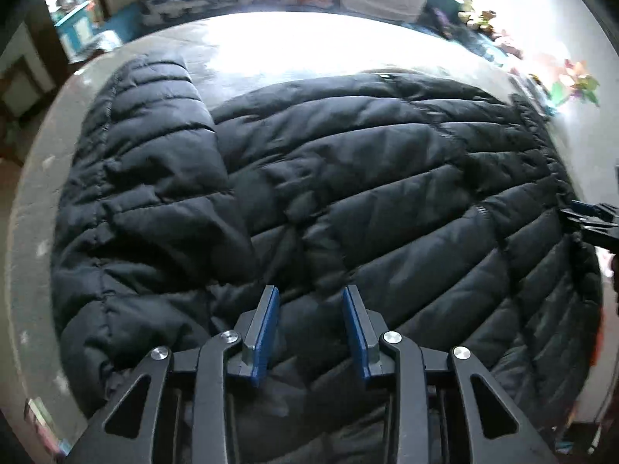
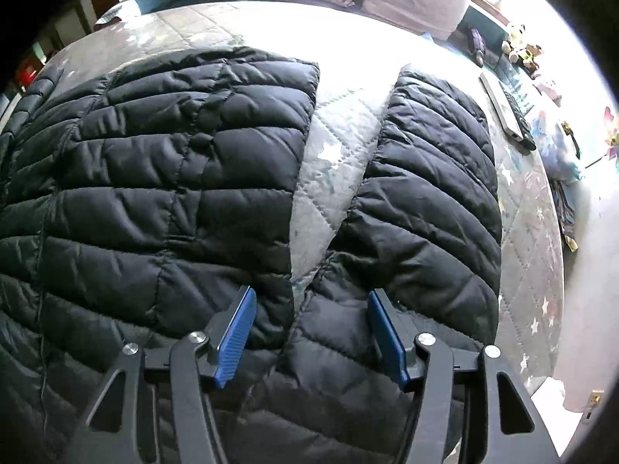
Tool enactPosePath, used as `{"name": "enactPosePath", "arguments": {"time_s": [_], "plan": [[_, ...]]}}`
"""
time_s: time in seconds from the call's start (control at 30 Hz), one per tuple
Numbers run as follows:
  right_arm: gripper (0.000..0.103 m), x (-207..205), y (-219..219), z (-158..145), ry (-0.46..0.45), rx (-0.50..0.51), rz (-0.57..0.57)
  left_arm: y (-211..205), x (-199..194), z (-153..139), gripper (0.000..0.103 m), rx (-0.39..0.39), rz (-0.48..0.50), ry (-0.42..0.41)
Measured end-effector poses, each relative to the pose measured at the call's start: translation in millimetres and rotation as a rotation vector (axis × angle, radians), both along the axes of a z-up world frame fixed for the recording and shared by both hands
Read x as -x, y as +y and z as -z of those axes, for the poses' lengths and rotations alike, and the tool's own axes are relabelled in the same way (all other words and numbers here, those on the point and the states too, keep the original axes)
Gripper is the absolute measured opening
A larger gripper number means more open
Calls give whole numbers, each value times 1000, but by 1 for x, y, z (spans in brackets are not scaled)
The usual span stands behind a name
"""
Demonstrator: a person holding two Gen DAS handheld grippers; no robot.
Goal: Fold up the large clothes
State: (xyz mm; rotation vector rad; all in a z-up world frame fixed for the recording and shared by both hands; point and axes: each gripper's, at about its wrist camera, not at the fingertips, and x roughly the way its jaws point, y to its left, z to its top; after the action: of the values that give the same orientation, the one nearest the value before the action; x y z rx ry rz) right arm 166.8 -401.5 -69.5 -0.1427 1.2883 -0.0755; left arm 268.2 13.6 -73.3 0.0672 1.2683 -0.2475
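Left wrist view looks down on a pale grey quilted bed cover (image 1: 35,193) that carries a black quilted puffer jacket (image 1: 348,178), spread flat across most of the bed, probably so its panels can be folded over. One sleeve (image 2: 433,178) lies apart along the bed's right edge, a strip of cover between it and the body. Above the jacket, the left claw (image 1: 311,301) stands narrowly parted and empty; the right claw (image 2: 311,305) gapes wider over the sleeve's root, gripping nothing.
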Motion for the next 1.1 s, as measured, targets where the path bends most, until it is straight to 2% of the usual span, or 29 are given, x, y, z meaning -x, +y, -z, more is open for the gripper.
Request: {"name": "enactPosePath", "arguments": {"time_s": [0.07,0.17,0.23,0.3,0.4,0.43,0.5,0.57,0.63,0.7,0.8,0.87,0.97,1.07,1.1], "plan": [[65,3,2,-6,-12,-21,-5,13,7,4,40,-61,-47,4],[65,5,-2,-14,-35,-70,-5,41,16,10,41,-11,-128,43],[65,6,-4,-17,-44,-117,-5,60,21,14,40,-38,-175,60],[66,5,-7,-19,-58,-155,-5,76,27,16,40,13,-204,66],[66,0,-8,-16,-60,-215,-15,86,26,9,42,152,-230,72],[66,-2,-9,-13,-58,-228,-13,86,24,6,46,196,-226,71],[66,-7,-10,-8,-56,-257,-12,80,19,-1,77,279,-216,70],[66,-12,-9,-2,-56,-262,-5,71,16,-3,79,282,-205,67],[66,-14,-9,2,-58,-265,-6,55,9,1,80,240,-175,60],[66,-17,-10,7,-56,-262,0,44,2,12,80,209,-171,93],[66,-19,-9,11,-57,-287,-9,37,-9,33,79,246,-192,133],[66,-20,-6,10,-68,-297,-35,36,-8,36,77,261,-199,108],[66,-28,2,16,-53,-332,-58,28,-8,35,56,256,-163,74],[66,-38,16,18,-74,-307,-94,23,-6,33,42,238,-177,39],[63,-40,20,18,-80,-292,-99,25,-5,31,35,243,-187,29]]}}
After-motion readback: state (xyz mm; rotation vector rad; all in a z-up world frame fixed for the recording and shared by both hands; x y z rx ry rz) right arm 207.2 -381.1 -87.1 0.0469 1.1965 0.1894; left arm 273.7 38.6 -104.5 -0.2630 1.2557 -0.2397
